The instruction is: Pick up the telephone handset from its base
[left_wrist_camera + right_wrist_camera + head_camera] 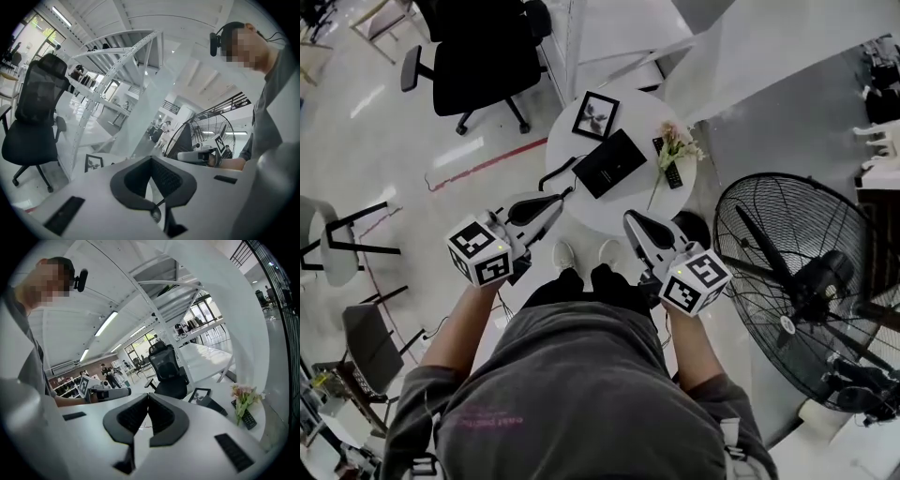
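Note:
A flat black telephone (609, 162) lies in the middle of a small round white table (633, 217). A thin curved black piece (553, 174), handset or cord, I cannot tell which, hangs off the table's left rim. My left gripper (567, 194) is shut and empty, its tip just short of that rim. My right gripper (630, 220) is shut and empty too, at the table's near edge. In the right gripper view the shut right gripper (148, 397) points over the table, with the telephone (216, 406) off to its right. The left gripper (151, 159) holds nothing.
On the table stand a framed picture (595, 114), pale flowers (678, 145) and a black remote (668, 165). A large black floor fan (797, 281) is close on the right. A black office chair (483, 61) sits beyond the table, and dark stools (342, 239) stand at the left.

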Demonstrator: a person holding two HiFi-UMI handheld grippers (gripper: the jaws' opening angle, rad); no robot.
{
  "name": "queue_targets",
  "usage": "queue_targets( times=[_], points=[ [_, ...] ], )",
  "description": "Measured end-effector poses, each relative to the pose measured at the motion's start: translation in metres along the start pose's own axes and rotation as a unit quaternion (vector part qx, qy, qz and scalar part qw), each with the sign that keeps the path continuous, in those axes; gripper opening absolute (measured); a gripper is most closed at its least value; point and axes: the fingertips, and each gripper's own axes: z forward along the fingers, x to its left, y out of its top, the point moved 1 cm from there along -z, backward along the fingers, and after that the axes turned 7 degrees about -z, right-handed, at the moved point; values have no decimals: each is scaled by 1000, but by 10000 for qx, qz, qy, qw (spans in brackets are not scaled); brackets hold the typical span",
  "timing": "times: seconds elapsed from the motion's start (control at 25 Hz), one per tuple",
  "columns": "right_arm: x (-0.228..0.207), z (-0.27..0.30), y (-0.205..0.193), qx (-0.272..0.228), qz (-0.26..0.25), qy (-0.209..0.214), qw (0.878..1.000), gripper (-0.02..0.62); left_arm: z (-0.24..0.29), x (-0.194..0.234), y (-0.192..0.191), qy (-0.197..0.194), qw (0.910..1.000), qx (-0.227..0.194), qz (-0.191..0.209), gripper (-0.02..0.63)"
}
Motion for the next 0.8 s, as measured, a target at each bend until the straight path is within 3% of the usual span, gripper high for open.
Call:
queue_targets(
  times=[0.44, 0.8],
  points=[
    [-56, 29, 6, 317, -96, 313, 9990, 20, 49, 42, -9, 342, 9990, 271, 22, 14],
    [-113, 41, -9, 593, 228, 517, 9966, 20, 101, 85, -31, 553, 9965, 624, -19, 14]
  ],
)
